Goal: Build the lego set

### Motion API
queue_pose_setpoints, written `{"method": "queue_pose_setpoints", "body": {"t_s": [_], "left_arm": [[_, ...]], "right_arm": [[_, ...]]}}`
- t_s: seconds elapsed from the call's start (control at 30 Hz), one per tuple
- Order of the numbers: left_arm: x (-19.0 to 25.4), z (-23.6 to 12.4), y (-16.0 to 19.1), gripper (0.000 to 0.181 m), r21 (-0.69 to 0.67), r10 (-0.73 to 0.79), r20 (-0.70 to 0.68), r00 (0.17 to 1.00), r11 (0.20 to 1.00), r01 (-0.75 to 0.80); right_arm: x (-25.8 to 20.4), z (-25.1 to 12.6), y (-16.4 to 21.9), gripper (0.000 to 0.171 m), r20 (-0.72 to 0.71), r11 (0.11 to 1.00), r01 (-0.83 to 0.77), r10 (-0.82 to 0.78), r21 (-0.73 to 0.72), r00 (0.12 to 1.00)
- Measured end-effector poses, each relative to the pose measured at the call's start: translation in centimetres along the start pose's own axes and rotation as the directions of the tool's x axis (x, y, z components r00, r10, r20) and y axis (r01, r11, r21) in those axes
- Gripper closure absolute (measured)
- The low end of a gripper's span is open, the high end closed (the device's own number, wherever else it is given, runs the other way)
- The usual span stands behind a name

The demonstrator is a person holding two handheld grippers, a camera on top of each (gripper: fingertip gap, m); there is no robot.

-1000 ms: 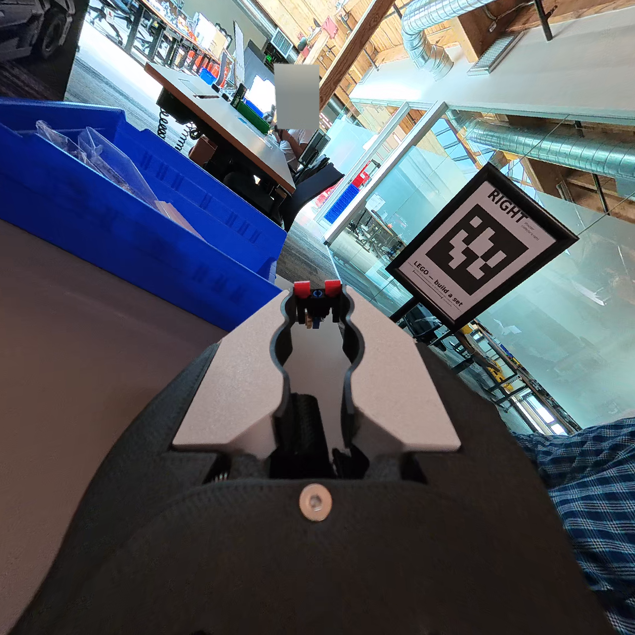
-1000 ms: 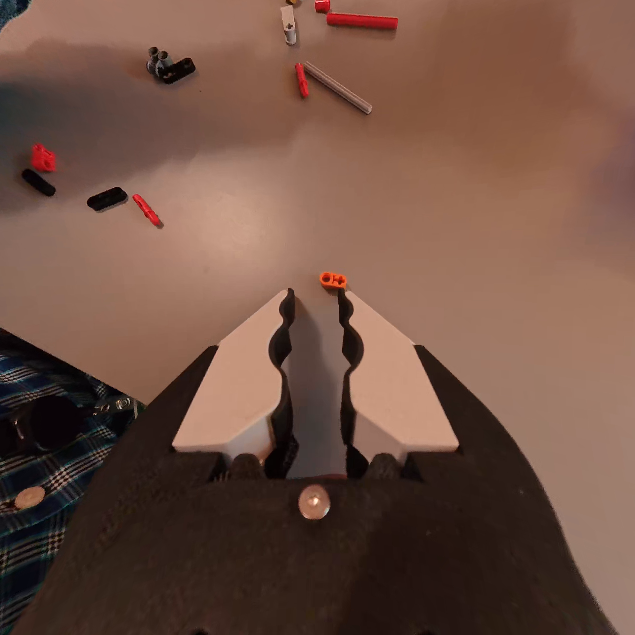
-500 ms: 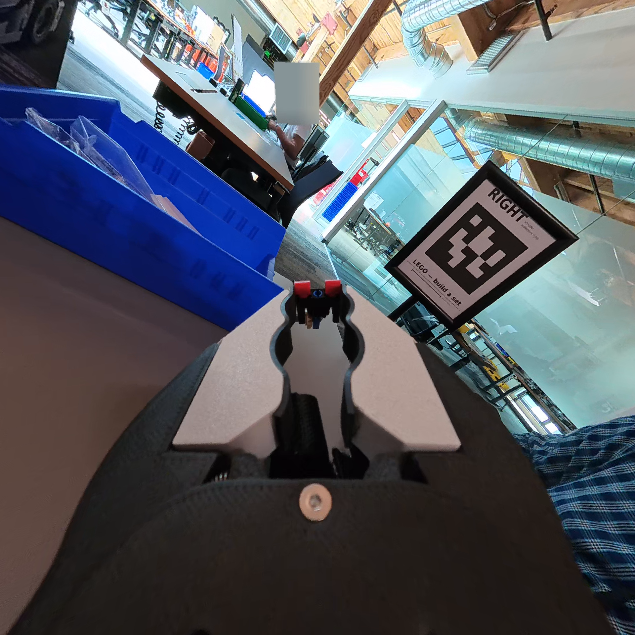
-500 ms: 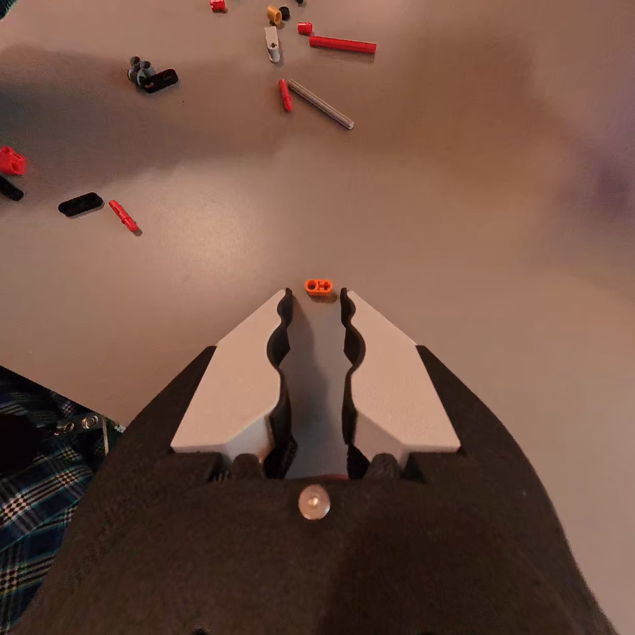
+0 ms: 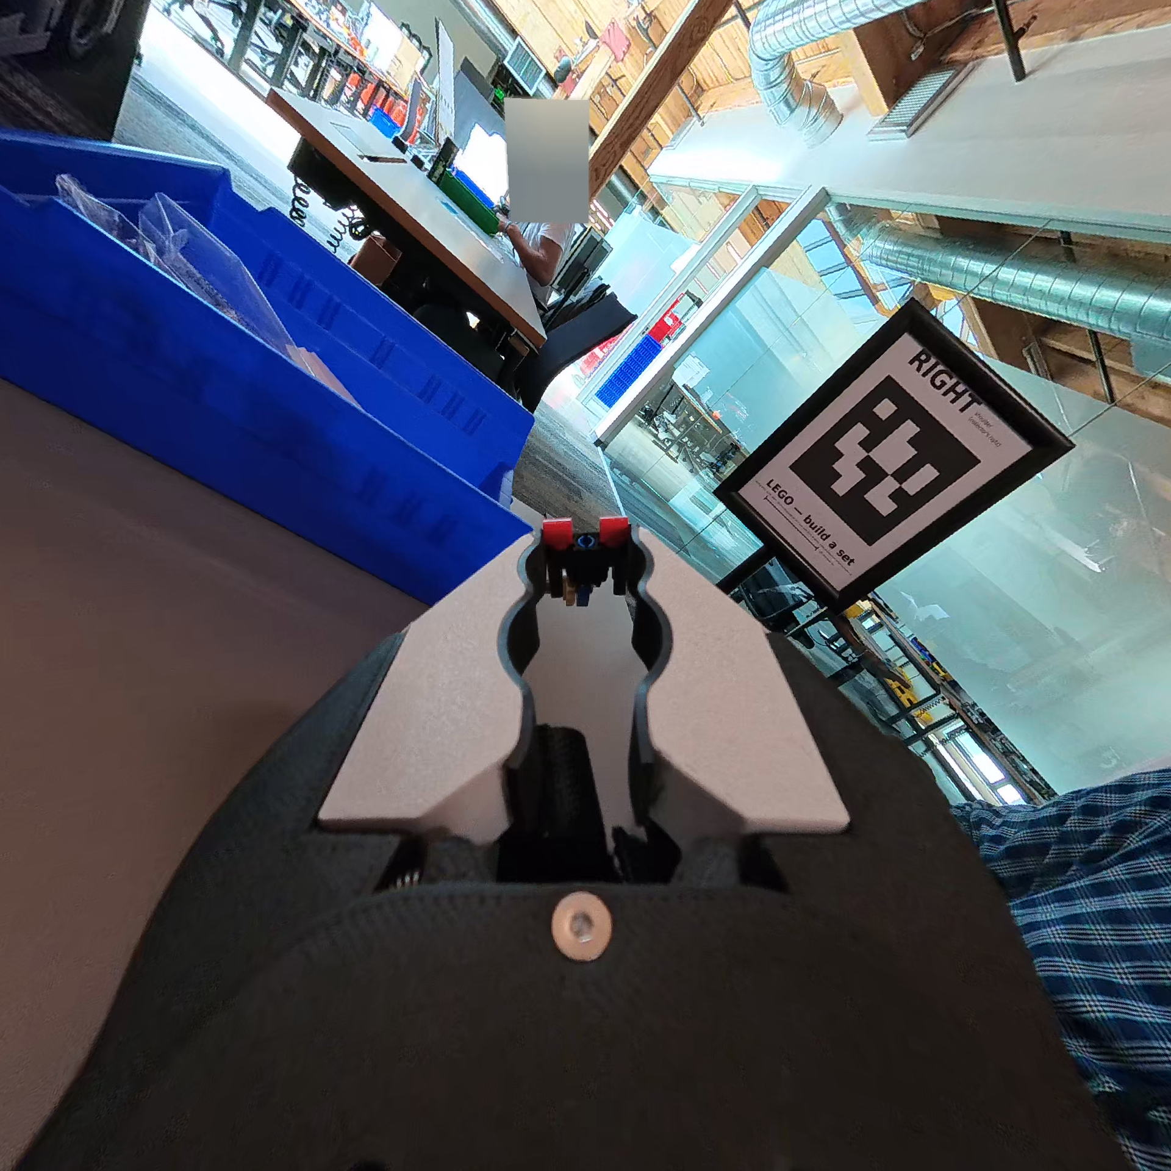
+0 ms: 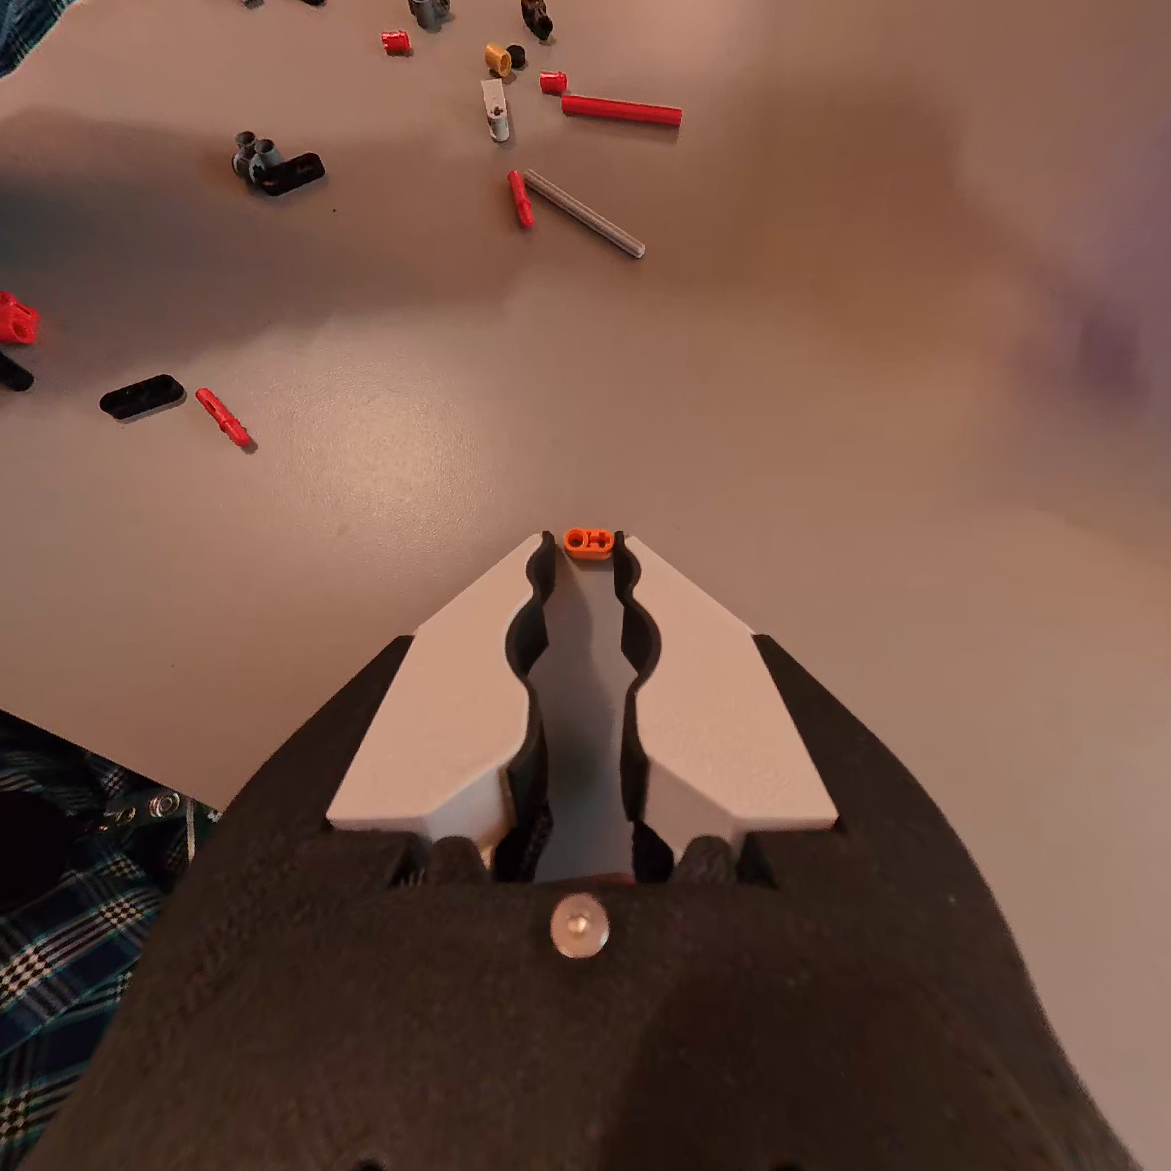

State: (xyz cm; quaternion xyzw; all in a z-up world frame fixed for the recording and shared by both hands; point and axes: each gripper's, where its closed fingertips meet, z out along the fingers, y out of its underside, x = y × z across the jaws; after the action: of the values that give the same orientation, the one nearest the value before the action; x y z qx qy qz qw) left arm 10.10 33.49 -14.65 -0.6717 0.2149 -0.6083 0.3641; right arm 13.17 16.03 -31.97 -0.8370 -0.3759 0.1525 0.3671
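My left gripper [image 5: 586, 550] is shut on a small lego assembly [image 5: 584, 557] of red, black, blue and tan parts, held at the fingertips above the brown table [image 5: 158, 665]. In the right wrist view my right gripper [image 6: 584, 545] is open, pointing down at the table. A small orange two-hole connector [image 6: 588, 543] lies flat on the table right between its fingertips, with a slim gap on the left side.
Loose parts lie further off: a long red axle [image 6: 621, 111], grey axle [image 6: 583, 213], red pins [image 6: 520, 198] [image 6: 223, 417], black links [image 6: 140, 396] and a grey-black piece [image 6: 272, 165]. Blue bins [image 5: 222, 380] and a framed marker sign [image 5: 887, 469] stand behind. One gripper's finger ends stand about 25 centimetres off the other's.
My right gripper has moved so the orange connector, first just off the right fingertip, now sits between the tips. The jaws have narrowed slightly. The left gripper holds its assembly almost still.
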Motion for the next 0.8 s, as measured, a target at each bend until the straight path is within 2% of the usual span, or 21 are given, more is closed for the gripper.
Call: {"method": "queue_pose_setpoints", "body": {"t_s": [0.2, 0.33, 0.5, 0.6, 0.8], "left_arm": [[-0.2, 0.1, 0.2, 0.158, -0.004, -0.004, 0.002, 1.000, 1.000, 0.004], [-0.2, 0.2, 0.3, 0.158, -0.007, -0.006, 0.002, 1.000, 1.000, 0.006], [0.3, 0.4, 0.2, 0.158, 0.012, -0.027, -0.025, 0.999, 1.000, 0.028], [1.2, 0.3, -0.2, 0.158, 0.076, -0.080, -0.084, 0.993, 0.993, 0.087], [2.4, 1.3, 1.9, 0.158, 0.105, -0.175, -0.141, 0.974, 0.976, 0.190]], "right_arm": [[0.0, 0.0, 0.0, 0.152, -0.005, 1.000, -0.001, 0.001, 0.000, 1.000], [0.0, 0.1, -0.1, 0.159, -0.002, 1.000, 0.005, -0.005, -0.001, 1.000], [0.3, -0.2, -0.3, 0.159, -0.013, 1.000, 0.029, -0.029, 0.011, 1.000], [1.3, -1.3, -2.0, 0.159, -0.057, 0.995, 0.065, -0.060, 0.080, 0.997], [4.2, -5.0, -8.6, 0.159, -0.181, 0.933, 0.196, -0.146, 0.301, 0.973]]}}
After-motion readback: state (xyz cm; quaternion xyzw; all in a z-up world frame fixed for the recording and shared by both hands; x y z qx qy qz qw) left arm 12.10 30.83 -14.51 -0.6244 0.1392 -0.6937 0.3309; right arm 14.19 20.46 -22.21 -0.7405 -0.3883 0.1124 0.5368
